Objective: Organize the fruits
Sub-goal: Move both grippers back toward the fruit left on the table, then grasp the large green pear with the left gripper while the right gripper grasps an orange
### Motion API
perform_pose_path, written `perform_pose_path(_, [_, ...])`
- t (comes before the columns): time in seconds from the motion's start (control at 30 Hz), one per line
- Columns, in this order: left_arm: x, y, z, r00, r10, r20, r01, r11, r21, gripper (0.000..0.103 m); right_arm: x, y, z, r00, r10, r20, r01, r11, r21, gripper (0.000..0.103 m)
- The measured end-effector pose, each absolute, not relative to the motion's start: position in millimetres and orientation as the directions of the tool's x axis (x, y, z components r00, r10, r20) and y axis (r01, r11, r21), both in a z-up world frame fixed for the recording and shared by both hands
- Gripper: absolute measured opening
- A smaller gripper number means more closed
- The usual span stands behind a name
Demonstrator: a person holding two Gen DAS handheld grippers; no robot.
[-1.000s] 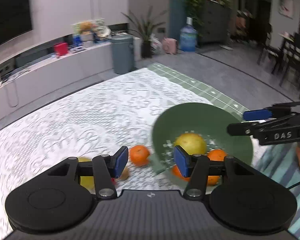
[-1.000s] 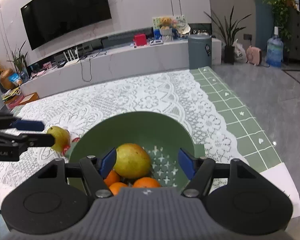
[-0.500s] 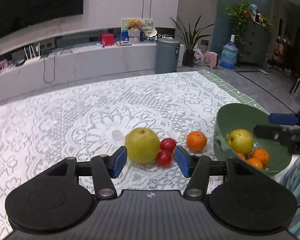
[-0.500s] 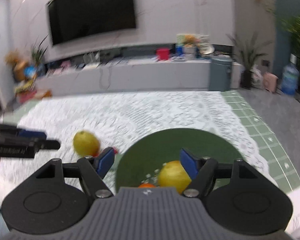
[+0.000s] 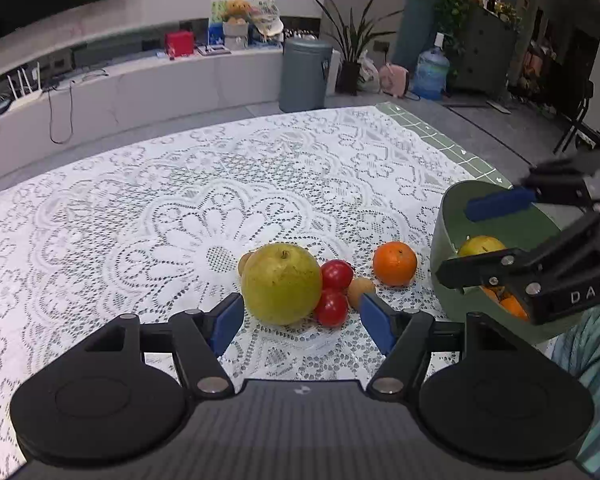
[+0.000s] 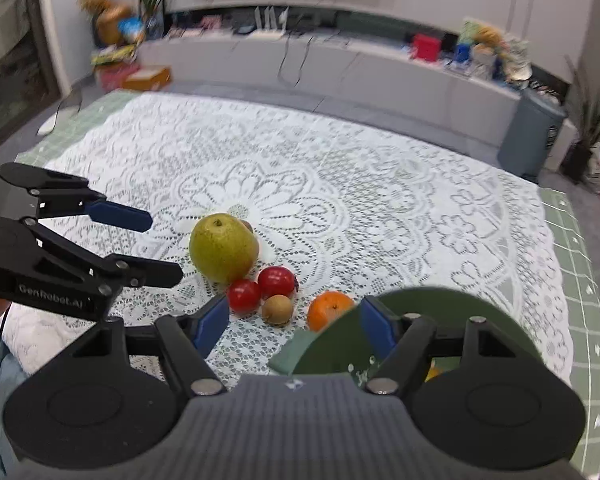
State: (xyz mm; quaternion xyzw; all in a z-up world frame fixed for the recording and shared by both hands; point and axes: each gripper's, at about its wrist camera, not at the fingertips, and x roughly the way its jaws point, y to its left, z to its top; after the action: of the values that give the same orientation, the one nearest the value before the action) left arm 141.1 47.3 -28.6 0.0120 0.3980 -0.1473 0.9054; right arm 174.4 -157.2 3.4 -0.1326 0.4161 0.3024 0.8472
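5 loose fruits waited on the white lace tablecloth (image 5: 148, 208) beside the part-filled green plastic bowl (image 5: 446, 236).

2 grippers were empty: the left gripper (image 5: 300, 316), jaws opening, was lined up on the big yellow-green pear (image 5: 282, 282), pads not touching it; the right gripper (image 6: 288, 322) hung wide over the bowl's rim. 2 red tomatoes (image 5: 334, 286) touched the pear, with a small brown kiwi (image 5: 360, 290) and an orange mandarin (image 5: 395, 263) nearby. Next move, likely: straddle the pear alone, close, carry it to the bowl.
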Motion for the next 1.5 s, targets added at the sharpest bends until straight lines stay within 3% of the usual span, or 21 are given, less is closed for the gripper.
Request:
perform_pose_path(0.27, [175,56,-35,0.567,-0.318,-0.760,0.295,0.940,-0.173,0.078,234,-130,-2,0.274,0.317,-0.908,-0.695,0.717,0.041,0.065])
perform_pose_path(0.53, [192,62,-46,0.530,-0.327,-0.782,0.316,0.932,-0.176,0.081,271,-110,-29,0.124,0.170,-0.978,-0.752,0.659,0.020,0.062])
perform_pose_path(0.93, [207,63,-63,0.527,-0.355,-0.772,0.324,0.924,-0.204,0.082,283,-96,-63,0.055,0.065,-0.996,-0.777,0.629,-0.002,0.058])
perform_pose_path(1.5, [218,61,-76,0.513,-0.365,-0.776,0.315,0.922,-0.226,0.077,290,-100,-77,0.043,0.069,-0.997,-0.768,0.641,0.011,0.043])
